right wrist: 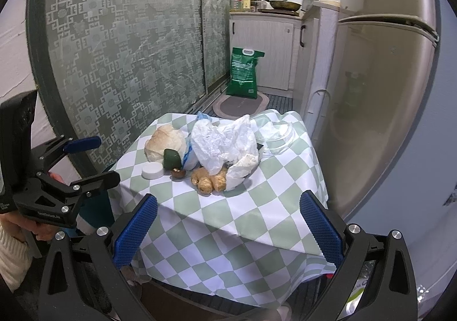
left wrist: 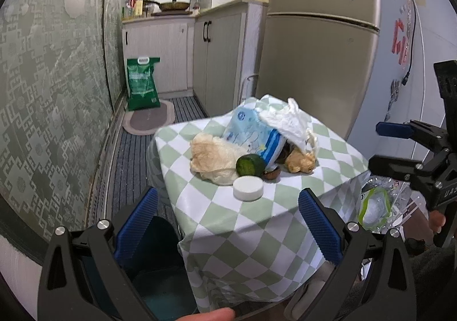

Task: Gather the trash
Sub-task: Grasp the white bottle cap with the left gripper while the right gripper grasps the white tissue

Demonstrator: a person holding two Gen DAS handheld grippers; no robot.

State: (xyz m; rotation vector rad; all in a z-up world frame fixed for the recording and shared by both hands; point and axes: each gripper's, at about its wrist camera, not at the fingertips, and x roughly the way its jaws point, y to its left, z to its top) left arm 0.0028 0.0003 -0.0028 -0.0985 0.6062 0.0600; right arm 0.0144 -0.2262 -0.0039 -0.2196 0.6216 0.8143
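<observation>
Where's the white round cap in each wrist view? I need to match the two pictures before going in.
Left wrist view: the white cap lies near the table's front edge, centre of the picture, just below the green round fruit.
Right wrist view: the white cap sits left of centre, near the table's left edge, below-left of the same green fruit.
Shared landmark: the green sack standing on the floor by the cabinets.
</observation>
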